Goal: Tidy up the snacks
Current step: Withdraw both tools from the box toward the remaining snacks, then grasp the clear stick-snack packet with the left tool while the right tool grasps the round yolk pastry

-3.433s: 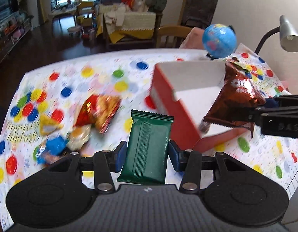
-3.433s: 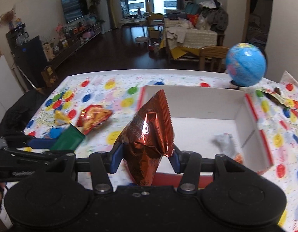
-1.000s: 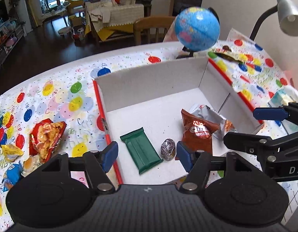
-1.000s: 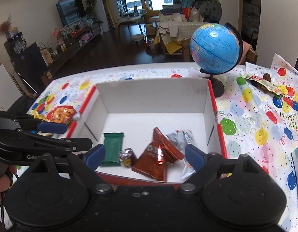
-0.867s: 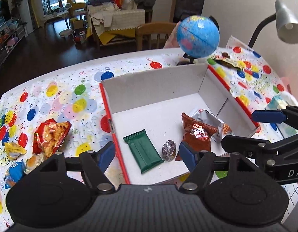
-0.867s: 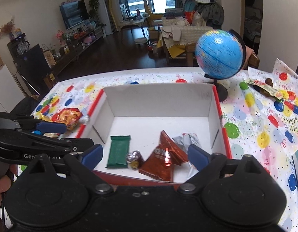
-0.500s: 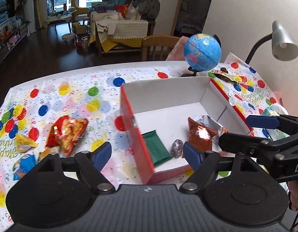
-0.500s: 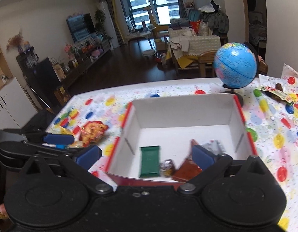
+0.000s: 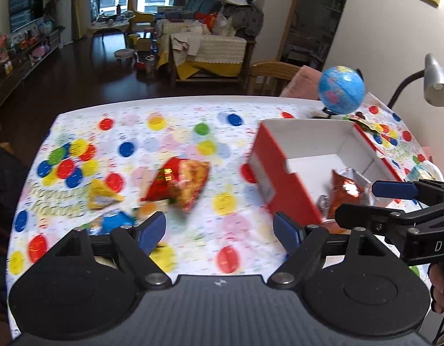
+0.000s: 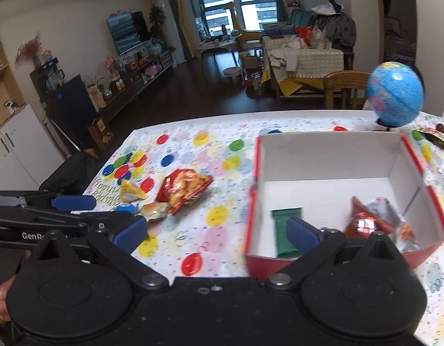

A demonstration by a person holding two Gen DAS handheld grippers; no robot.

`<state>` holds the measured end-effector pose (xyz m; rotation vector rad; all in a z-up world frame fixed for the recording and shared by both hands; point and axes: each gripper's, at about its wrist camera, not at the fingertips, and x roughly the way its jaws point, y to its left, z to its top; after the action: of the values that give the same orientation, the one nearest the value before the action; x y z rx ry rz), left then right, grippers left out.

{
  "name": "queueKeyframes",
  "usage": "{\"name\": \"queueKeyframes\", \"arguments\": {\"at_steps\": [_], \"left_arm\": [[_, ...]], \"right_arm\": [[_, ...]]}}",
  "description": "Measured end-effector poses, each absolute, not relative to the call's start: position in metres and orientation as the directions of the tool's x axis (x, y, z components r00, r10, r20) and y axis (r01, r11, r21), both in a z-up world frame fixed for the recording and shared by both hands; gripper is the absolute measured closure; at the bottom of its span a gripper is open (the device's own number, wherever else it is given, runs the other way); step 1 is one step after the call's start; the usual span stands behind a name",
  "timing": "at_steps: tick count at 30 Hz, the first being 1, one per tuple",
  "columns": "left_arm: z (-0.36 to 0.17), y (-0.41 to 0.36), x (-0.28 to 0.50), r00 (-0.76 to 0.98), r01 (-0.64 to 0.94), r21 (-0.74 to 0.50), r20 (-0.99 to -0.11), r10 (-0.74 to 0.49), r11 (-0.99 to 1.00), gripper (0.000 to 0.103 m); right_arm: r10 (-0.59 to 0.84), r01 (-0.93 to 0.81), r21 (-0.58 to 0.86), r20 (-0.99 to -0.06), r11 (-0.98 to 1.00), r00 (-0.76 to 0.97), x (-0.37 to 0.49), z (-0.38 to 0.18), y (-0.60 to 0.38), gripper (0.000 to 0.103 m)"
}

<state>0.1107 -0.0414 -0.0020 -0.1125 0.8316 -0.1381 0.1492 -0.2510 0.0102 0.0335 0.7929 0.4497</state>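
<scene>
A red box with a white inside (image 9: 282, 170) (image 10: 331, 150) stands on the right of the table. In it lie a green bar (image 10: 284, 230), a copper chip bag (image 10: 363, 222) (image 9: 344, 190) and a silver packet (image 10: 386, 207). Loose snacks lie left of the box: a red chip bag (image 9: 181, 184) (image 10: 184, 187), a yellow packet (image 9: 102, 196) (image 10: 129, 191), a blue packet (image 9: 114, 222) and an orange packet (image 10: 155, 210). My left gripper (image 9: 220, 230) is open and empty above the table, just right of the loose snacks. My right gripper (image 10: 217, 232) is open and empty at the box's near left corner.
A blue globe (image 9: 341, 89) (image 10: 395, 98) stands behind the box. A grey desk lamp (image 9: 435, 86) is at the far right. A small wrapper (image 10: 432, 132) lies beside the globe. The tablecloth (image 9: 170, 132) has coloured dots. A wooden chair (image 10: 346, 83) stands beyond the table's far edge.
Both grippers dropped their snacks, the green bar and the copper bag, into the box, opened, and have since swung left and back from the box toward the loose snacks.
</scene>
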Motion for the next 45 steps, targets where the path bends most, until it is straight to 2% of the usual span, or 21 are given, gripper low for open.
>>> {"name": "queueKeyframes", "arguments": {"at_steps": [19, 26, 36, 38, 40, 42, 45], "left_arm": [[-0.04, 0.052, 0.093, 0.656, 0.011, -0.125, -0.748, -0.101, 0.992, 0.021], [-0.062, 0.064, 0.104, 0.633, -0.03, -0.162, -0.767, -0.106, 0.986, 0.021], [-0.086, 0.074, 0.121, 0.604, -0.088, -0.202, -0.79, -0.109, 0.975, 0.023], [-0.089, 0.075, 0.124, 0.599, -0.096, -0.219, -0.792, -0.119, 0.971, 0.027], [-0.091, 0.074, 0.127, 0.592, -0.097, -0.228, -0.796, -0.128, 0.969, 0.037], [-0.093, 0.073, 0.129, 0.591, -0.095, -0.238, -0.795, -0.137, 0.967, 0.038], [-0.096, 0.073, 0.133, 0.576, -0.092, -0.271, -0.8, -0.17, 0.958, 0.047]], "right_arm": [[0.378, -0.404, 0.15, -0.725, 0.902, 0.575, 0.156, -0.019, -0.159, 0.006], [0.369, -0.393, 0.164, -0.762, 0.905, 0.532, 0.175, -0.04, -0.14, 0.017], [0.393, -0.359, 0.238, -0.797, 0.902, 0.459, 0.209, -0.068, -0.12, 0.027], [0.411, -0.354, 0.268, -0.802, 0.896, 0.433, 0.214, -0.073, -0.117, 0.03], [0.421, -0.351, 0.285, -0.807, 0.892, 0.413, 0.219, -0.079, -0.113, 0.033], [0.426, -0.349, 0.296, -0.815, 0.889, 0.393, 0.225, -0.085, -0.108, 0.038], [0.426, -0.338, 0.308, -0.826, 0.889, 0.369, 0.233, -0.096, -0.102, 0.042]]}}
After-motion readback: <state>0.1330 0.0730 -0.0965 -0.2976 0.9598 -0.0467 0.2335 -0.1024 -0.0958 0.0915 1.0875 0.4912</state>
